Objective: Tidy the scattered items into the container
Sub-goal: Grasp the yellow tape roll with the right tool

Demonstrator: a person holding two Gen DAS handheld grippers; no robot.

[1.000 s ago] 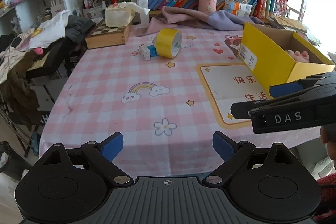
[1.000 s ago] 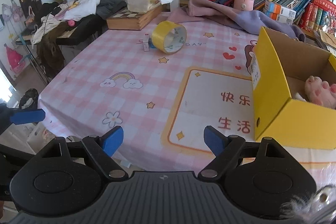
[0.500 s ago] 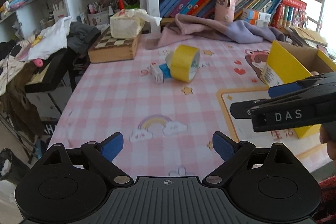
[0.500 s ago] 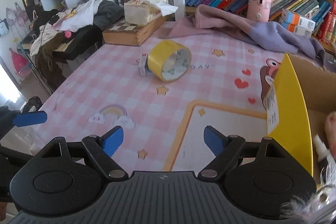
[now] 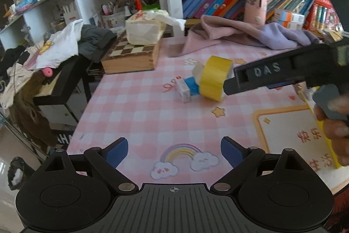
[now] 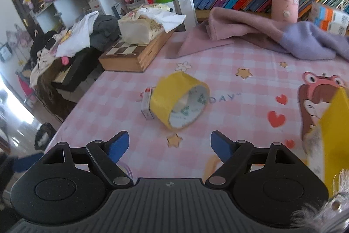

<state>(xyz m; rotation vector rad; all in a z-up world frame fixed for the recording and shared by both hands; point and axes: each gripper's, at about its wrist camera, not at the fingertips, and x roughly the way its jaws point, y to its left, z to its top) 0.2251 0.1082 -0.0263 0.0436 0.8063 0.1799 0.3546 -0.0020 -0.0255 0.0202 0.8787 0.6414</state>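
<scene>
A roll of yellow tape point(image 6: 180, 99) lies on its side on the pink checked tablecloth, touching a small white and blue box point(image 6: 147, 106). Both show in the left wrist view: tape point(image 5: 214, 78), box point(image 5: 187, 88). My right gripper point(image 6: 169, 146) is open and empty, a short way in front of the tape. My left gripper point(image 5: 174, 151) is open and empty, farther back over the rainbow print. The yellow cardboard box point(image 6: 336, 126) stands at the right edge, mostly cut off. The right gripper's black body point(image 5: 283, 71) crosses the left wrist view and partly hides the tape.
A wooden chessboard box point(image 6: 133, 54) with a tissue pack point(image 6: 144, 25) stands at the back left. A pink and purple cloth point(image 6: 261, 36) lies along the back under the bookshelf. The table's left edge point(image 5: 87, 106) drops to a cluttered black stand.
Both grippers have moved forward and left across the table toward the tape roll, which looks larger now. The yellow box has slid toward the right edge of both views. Both grippers stay open.
</scene>
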